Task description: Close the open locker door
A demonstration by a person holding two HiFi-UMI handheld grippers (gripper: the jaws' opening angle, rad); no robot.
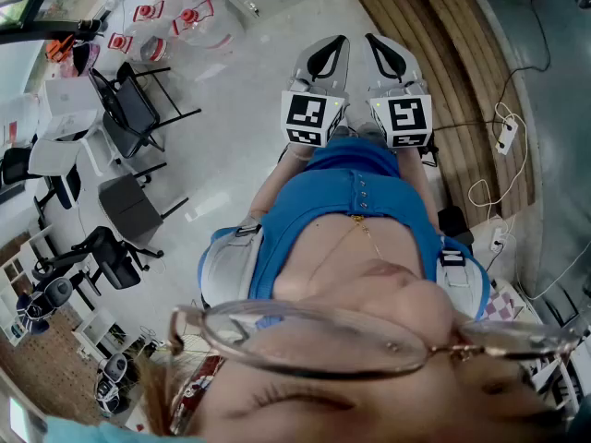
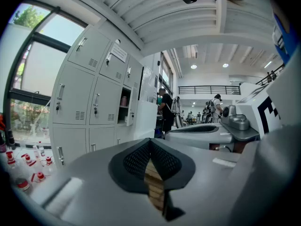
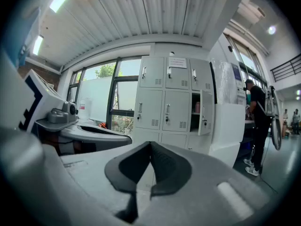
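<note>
Pale floor (image 1: 231, 109) and chairs (image 1: 129, 109) fill the head view; left gripper (image 1: 331, 55) and right gripper (image 1: 386, 55) sit side by side. Left gripper view: jaws clenched on nothing, open locker door (image 2: 133, 105) far off at left. Right gripper view: jaws clenched, empty, locker door (image 3: 205, 113) ajar ahead. Likely the approach; next, walk closer and push it.

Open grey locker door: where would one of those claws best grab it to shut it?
Probably its free vertical edge, by the latch. The grey metal locker door stands out toward the room, a thin sheet easy to pinch. Approach from the front, then swing it across the open compartment.
</note>
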